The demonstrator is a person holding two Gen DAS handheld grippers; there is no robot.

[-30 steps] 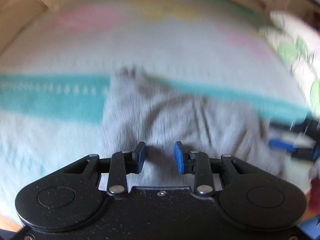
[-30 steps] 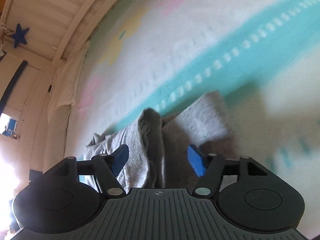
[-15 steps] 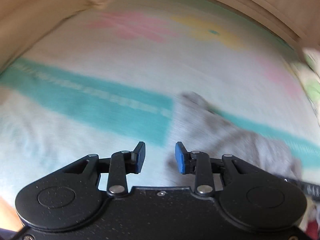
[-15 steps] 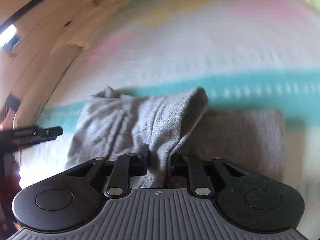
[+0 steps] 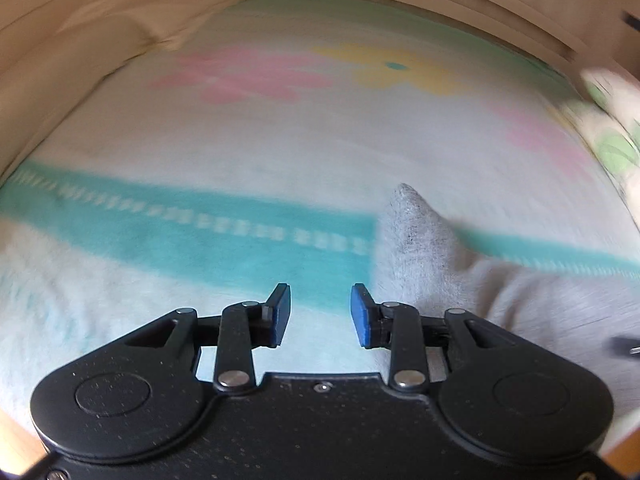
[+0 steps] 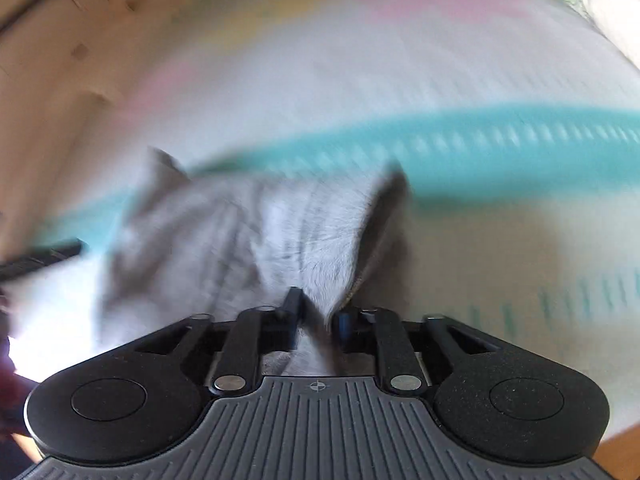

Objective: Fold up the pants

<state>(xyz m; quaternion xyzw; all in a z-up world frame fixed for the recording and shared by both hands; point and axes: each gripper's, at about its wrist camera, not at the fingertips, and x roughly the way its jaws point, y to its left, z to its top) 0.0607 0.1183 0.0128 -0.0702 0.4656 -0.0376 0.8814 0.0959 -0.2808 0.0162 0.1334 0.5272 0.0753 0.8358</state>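
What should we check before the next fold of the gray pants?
1. Right tongs pinching the gray pants: ok, cloth sits between the pads after the jaws opened a little.
2. Left tongs free: ok, open, nothing between them.
3. Pants near the left tongs: ok, just to their right.
4. Pants flat: not ok, bunched and lifted.
5. Blanket smooth: cannot tell, blurred.

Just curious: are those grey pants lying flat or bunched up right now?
Bunched up, partly lifted. The grey pants rise in creased folds off the blanket, one edge pinched in the right gripper.
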